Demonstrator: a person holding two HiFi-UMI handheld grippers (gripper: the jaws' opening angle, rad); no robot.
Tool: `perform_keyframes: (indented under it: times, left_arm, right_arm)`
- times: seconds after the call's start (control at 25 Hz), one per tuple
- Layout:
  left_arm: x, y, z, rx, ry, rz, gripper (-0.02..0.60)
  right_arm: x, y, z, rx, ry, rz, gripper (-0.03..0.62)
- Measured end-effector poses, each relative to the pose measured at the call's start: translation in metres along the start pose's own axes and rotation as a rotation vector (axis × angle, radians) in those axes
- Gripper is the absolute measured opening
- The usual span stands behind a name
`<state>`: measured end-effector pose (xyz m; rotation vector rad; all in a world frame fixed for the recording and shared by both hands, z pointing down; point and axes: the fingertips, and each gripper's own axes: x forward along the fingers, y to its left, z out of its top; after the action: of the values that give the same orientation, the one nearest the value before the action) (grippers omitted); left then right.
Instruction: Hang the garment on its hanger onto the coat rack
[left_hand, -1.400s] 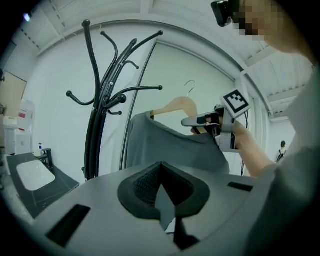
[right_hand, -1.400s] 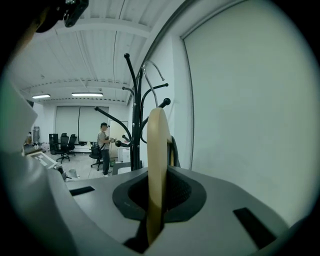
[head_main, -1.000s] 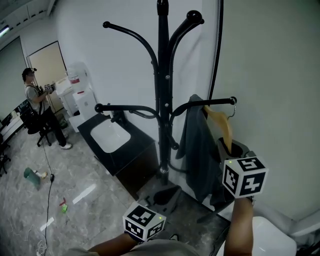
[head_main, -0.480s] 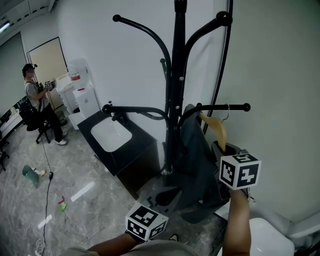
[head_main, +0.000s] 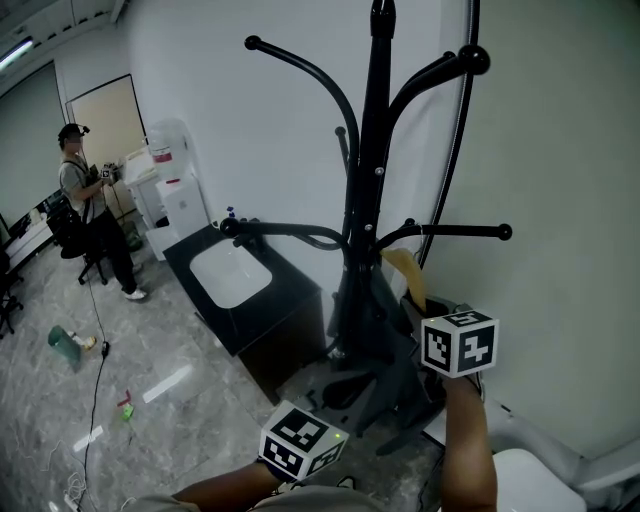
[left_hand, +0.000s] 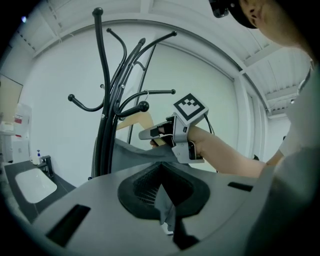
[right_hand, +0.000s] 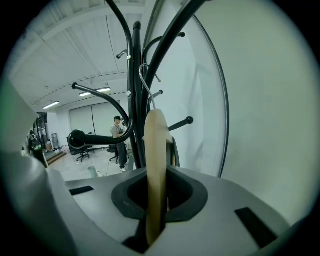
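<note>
A black coat rack (head_main: 368, 200) stands against the white wall, with curved upper arms and a straight lower right arm (head_main: 460, 232). Below that arm, close to the pole, a dark grey garment (head_main: 385, 345) drapes from a wooden hanger (head_main: 405, 272). My right gripper (right_hand: 156, 200) is shut on the wooden hanger (right_hand: 156, 160); its metal hook (right_hand: 144, 80) rises beside the pole, and whether it rests on an arm is unclear. My left gripper (left_hand: 165, 200) is shut on a fold of the garment (left_hand: 167, 212). Their marker cubes (head_main: 458, 343) (head_main: 300, 442) show low in the head view.
A black counter with a white sink (head_main: 232, 276) stands left of the rack. Further left are a water dispenser (head_main: 178, 190) and a standing person (head_main: 85, 205). A black cable (head_main: 455, 150) runs down the wall behind the rack. A white object (head_main: 530, 485) sits at bottom right.
The hanger with the garment has moved from near the tip of the lower right arm down and in towards the pole. The head view has shifted, so the rack sits further right.
</note>
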<state>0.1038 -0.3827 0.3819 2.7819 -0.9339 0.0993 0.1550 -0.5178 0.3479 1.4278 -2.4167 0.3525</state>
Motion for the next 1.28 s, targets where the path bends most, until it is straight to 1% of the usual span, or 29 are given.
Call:
perform_keyframes:
  times: [0.08, 0.2, 0.28, 0.4, 0.56, 0.64, 0.72, 0.88, 0.96, 1.28]
  left_arm:
    - [-0.002, 0.0, 0.002, -0.005, -0.003, 0.008, 0.005]
    - [-0.002, 0.003, 0.0, -0.013, 0.003, 0.021, 0.005]
    - [-0.002, 0.006, -0.003, -0.017, 0.007, 0.031, 0.005]
    - [-0.005, 0.01, -0.006, -0.022, 0.01, 0.044, 0.005]
    - [-0.005, 0.015, -0.011, -0.027, 0.021, 0.053, 0.005]
    - [-0.004, 0.016, -0.014, -0.029, 0.028, 0.049, 0.005]
    - [-0.005, 0.014, -0.016, -0.032, 0.033, 0.038, 0.005]
    - [-0.007, 0.009, -0.016, -0.033, 0.036, 0.018, 0.005]
    - [-0.007, 0.009, -0.019, -0.034, 0.041, 0.015, 0.005]
    - [-0.013, 0.009, -0.022, -0.028, 0.041, 0.014, 0.005]
  right_arm:
    - [0.008, 0.007, -0.005, -0.018, 0.024, 0.018, 0.029]
    - [0.023, 0.016, -0.021, -0.059, 0.079, 0.027, 0.051]
    - [0.026, 0.017, -0.032, -0.088, 0.101, 0.012, 0.084]
    - [0.01, 0.018, -0.038, -0.112, 0.082, -0.023, 0.092]
    - [-0.024, 0.016, -0.046, -0.14, 0.027, -0.093, 0.091]
    - [-0.04, 0.021, -0.052, -0.121, -0.01, -0.1, 0.089]
    - [-0.053, 0.03, -0.057, -0.089, -0.044, -0.089, 0.055]
    - [-0.07, 0.055, -0.068, 0.039, -0.094, 0.0, 0.031]
    - [-0.072, 0.063, -0.073, 0.082, -0.108, 0.032, 0.017]
    - [-0.073, 0.086, -0.081, 0.116, -0.124, 0.092, 0.014]
